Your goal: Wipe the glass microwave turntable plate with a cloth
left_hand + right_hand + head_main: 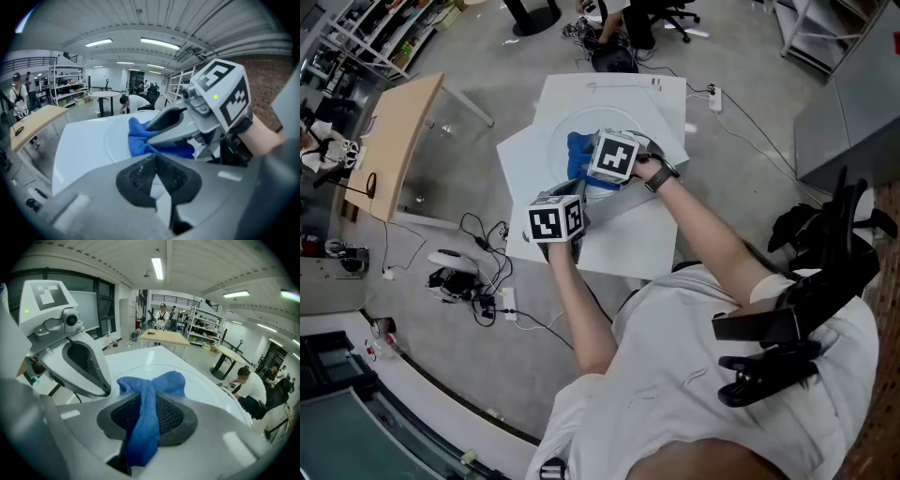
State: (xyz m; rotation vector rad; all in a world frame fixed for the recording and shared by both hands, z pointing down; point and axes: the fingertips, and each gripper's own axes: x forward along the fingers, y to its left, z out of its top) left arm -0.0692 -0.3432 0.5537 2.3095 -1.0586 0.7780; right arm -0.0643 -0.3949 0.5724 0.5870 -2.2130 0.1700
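The glass turntable plate [557,131] lies flat on a white table [628,239]; its rim shows as a pale arc [109,140] [206,380]. A blue cloth [577,152] [138,136] [157,383] rests bunched on the plate. My right gripper [589,176] [145,404] is shut on the cloth, which runs back between its pads. Its closed jaws show from the side in the left gripper view [151,132]. My left gripper [577,197] [156,159] sits at the plate's near edge, jaws shut with tips touching. It shows beside the cloth [102,391] in the right gripper view.
A wooden-topped table [398,141] stands to the left. Cables and a power strip [483,291] lie on the floor by the table's near-left corner. A black office chair [825,244] is at the right. A seated person [251,383] and shelving are farther off.
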